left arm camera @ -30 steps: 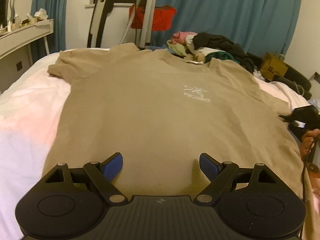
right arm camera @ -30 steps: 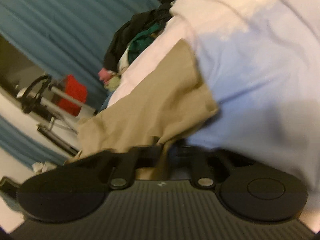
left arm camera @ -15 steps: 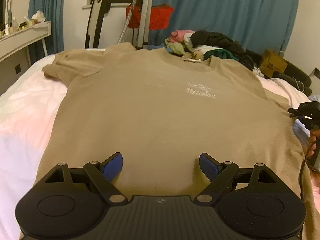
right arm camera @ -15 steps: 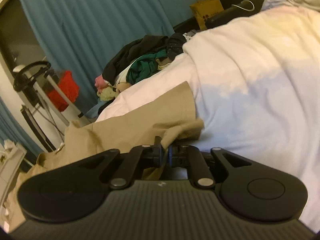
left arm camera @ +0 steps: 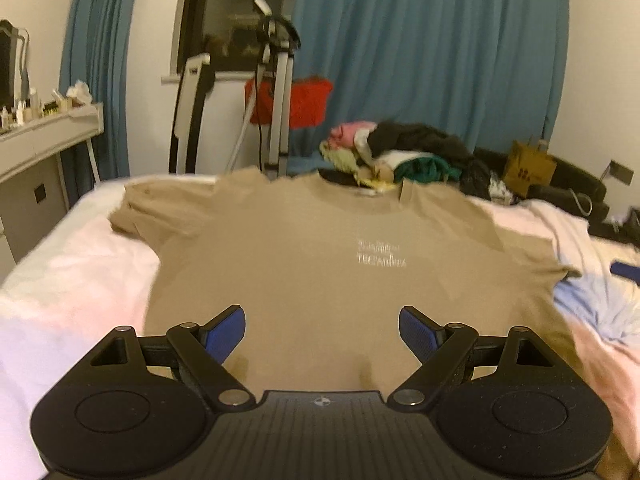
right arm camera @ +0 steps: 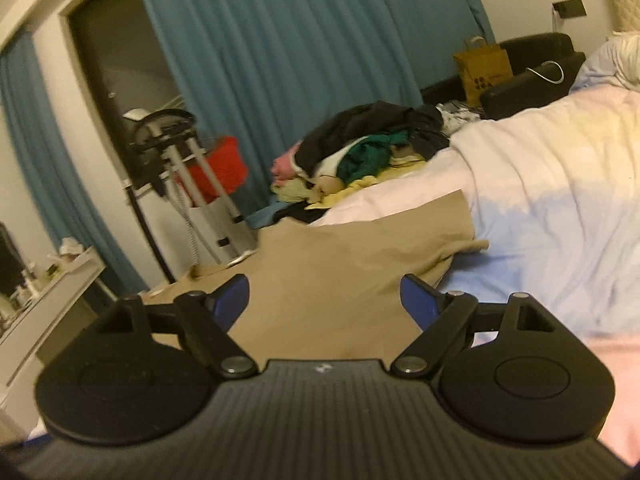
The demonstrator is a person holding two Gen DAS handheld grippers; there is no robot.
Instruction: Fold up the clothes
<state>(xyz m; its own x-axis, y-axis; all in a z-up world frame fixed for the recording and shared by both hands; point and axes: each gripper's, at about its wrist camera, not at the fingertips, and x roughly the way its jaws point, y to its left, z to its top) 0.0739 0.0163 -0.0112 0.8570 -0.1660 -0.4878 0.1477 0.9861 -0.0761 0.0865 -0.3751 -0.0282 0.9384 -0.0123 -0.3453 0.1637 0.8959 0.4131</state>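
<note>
Shirt [left arm camera: 320, 280] is laid out flat, print side up, on the white bed [left arm camera: 72, 280], collar toward the far edge, hem toward us. We read that as staging for the first fold: a garment spread wide gives clean edges to pick.

Left gripper [left arm camera: 320, 332] hovers over the hem end, jaws wide apart, nothing between the blue pads [left arm camera: 224, 334]. Cloth lies below them, not pinched. Probably parked there so we can go for the hem or a side edge.

Right gripper [right arm camera: 324, 300] sits over the shirt's right side, just short of the right sleeve [right arm camera: 440, 236]. Its jaws are opening now, and nothing is between the pads; the tan fabric is beneath them, loose. The sleeve lies spread on the sheet with a small wrinkle at its lower edge, so we'd judge the flattening roughly done on this side.

Left sleeve [left arm camera: 136, 208] looks bunched and partly tucked under itself near the bed's far left corner. We'd want that straightened first, or the fold line comes out crooked.

Pile of unfolded clothes [left arm camera: 400, 152] sits beyond the collar, touching or nearly touching it; we can't tell which. Keeping it clear of the shirt matters when we lift.

No fold made yet, by our read.
</note>
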